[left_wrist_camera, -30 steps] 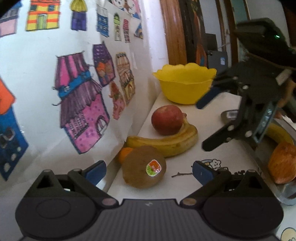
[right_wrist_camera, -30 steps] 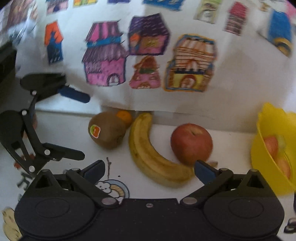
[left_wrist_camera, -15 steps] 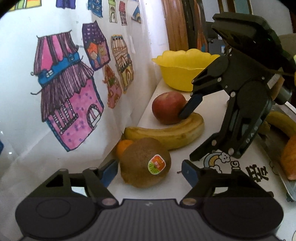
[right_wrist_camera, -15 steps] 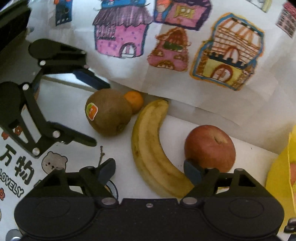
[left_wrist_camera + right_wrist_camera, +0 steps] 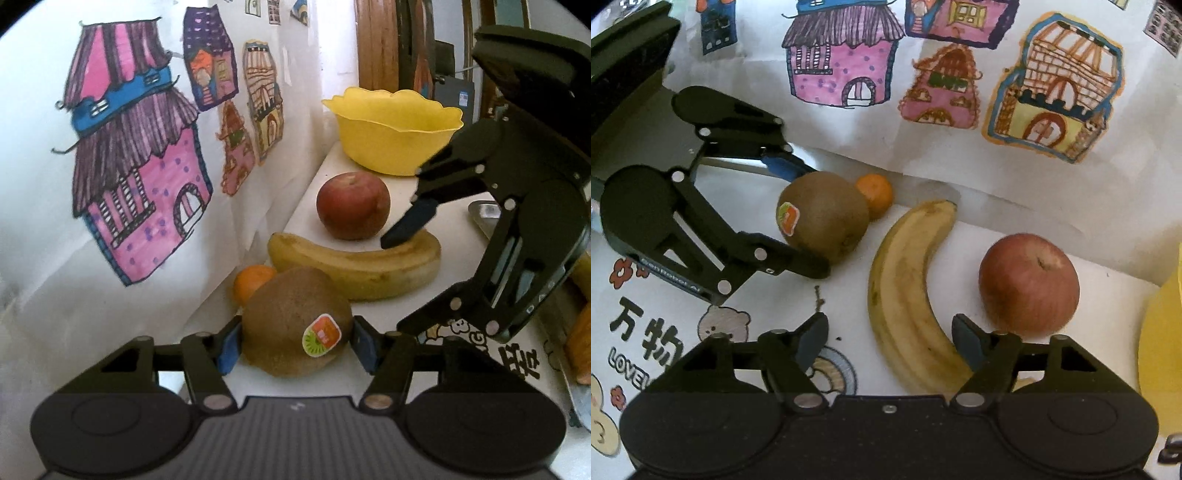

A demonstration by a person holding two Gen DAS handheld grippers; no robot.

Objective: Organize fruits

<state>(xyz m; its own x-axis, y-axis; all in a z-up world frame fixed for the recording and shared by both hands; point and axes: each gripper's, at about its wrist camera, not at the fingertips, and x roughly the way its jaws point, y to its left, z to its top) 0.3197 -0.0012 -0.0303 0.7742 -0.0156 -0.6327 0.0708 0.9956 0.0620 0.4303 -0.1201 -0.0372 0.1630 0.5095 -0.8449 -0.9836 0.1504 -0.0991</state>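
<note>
The left tongs [image 5: 291, 341] have just been closing around the kiwi [image 5: 295, 321], and in the left wrist view both blue pads look pressed against its flanks, so I read this as a grasp on the fruit's widest part. The kiwi looks light and fairly firm, but its fuzzy skin bruises under a hard squeeze; the present hold across the middle, clear of the sticker, seems right. Just behind it, touching or nearly so, sits a small orange fruit [image 5: 874, 194], probably light and apt to roll once the kiwi lifts. To the right, the right tongs [image 5: 890, 341] have also been closing, with the lower stretch of the banana [image 5: 905, 295] between the fingers; a gap still shows on the near side, so they are not yet clamped. The banana is soft, curved and easily marked, best taken across its thick middle. Right of those tongs lies the apple [image 5: 1028, 282], heavier, hard and smooth. Beyond it stands the yellow bowl [image 5: 395, 129]. The table [image 5: 849, 295] wears a white cartoon-printed cover, and paper drawings of houses [image 5: 846, 62] hang behind.
</note>
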